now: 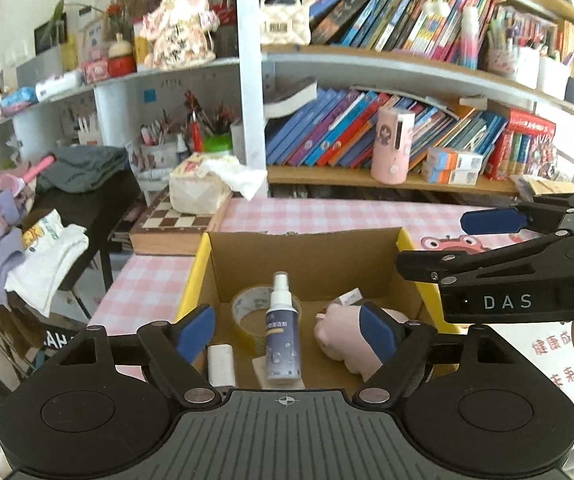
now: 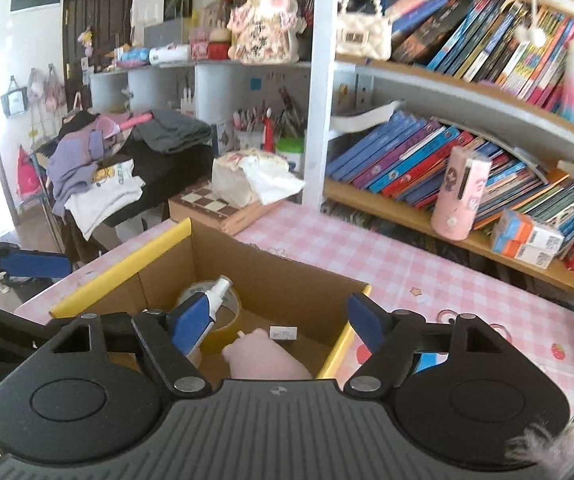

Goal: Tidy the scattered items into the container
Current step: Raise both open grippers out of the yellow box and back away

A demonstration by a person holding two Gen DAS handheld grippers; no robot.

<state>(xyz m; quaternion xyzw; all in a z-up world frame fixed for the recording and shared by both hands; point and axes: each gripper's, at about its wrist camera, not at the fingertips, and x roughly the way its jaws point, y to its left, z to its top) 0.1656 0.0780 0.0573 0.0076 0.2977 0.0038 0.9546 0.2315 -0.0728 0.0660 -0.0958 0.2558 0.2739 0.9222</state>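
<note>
Low in both frames: two grippers over one open cardboard box with yellow flap edges (image 1: 307,264) on the pink checked tablecloth (image 1: 143,292).

Inside the box, lower centre: one white spray bottle with a dark blue label (image 1: 283,332) lying over one roll of clear yellowish tape (image 1: 249,312), one pink plush pig (image 1: 345,334), one small white roll (image 1: 221,364), one small white tag (image 2: 283,332). Left gripper (image 1: 293,332) tilted down over the box, blue-padded jaws spread wide, nothing between the pads. Right gripper (image 2: 283,322) angled down likewise, enters left view from the right edge, jaws apart, holding nothing.
</note>
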